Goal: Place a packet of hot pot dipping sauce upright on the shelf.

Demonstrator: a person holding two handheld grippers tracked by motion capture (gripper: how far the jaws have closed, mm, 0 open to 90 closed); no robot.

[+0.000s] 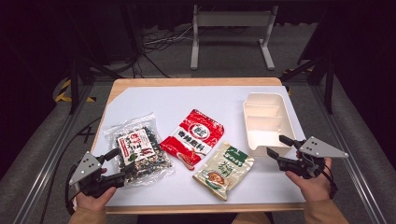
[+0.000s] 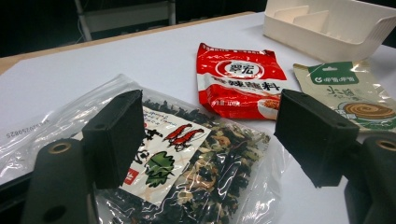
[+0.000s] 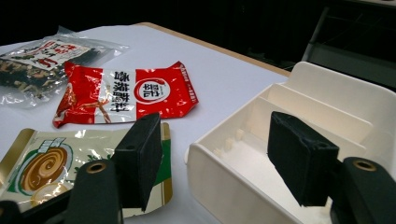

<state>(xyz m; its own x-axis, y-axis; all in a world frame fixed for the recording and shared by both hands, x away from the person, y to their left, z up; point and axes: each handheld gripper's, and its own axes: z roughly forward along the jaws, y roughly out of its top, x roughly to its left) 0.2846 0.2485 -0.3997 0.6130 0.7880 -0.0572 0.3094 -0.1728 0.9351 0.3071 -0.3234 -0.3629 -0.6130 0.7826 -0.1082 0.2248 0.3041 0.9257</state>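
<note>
Three food packets lie on the white table top [image 1: 210, 98]. At the left is a clear bag of dark dried mix [image 1: 137, 149] [image 2: 205, 172], in the middle a red packet [image 1: 192, 138] [image 2: 238, 79] [image 3: 121, 93], and to its right a green and beige packet [image 1: 224, 170] [image 2: 350, 93] [image 3: 46, 168]. A white divided box [image 1: 267, 122] [image 3: 299, 121] stands at the right with nothing in it. My left gripper [image 1: 125, 163] [image 2: 210, 130] hovers open over the near end of the clear bag. My right gripper [image 1: 275, 144] [image 3: 219, 154] is open at the box's near corner, holding nothing.
The table's wooden edge [image 1: 201, 208] runs along the front. Behind the table are a white metal stand [image 1: 231, 32] and cables on the floor [image 1: 159, 42]. Bare white surface lies behind the packets.
</note>
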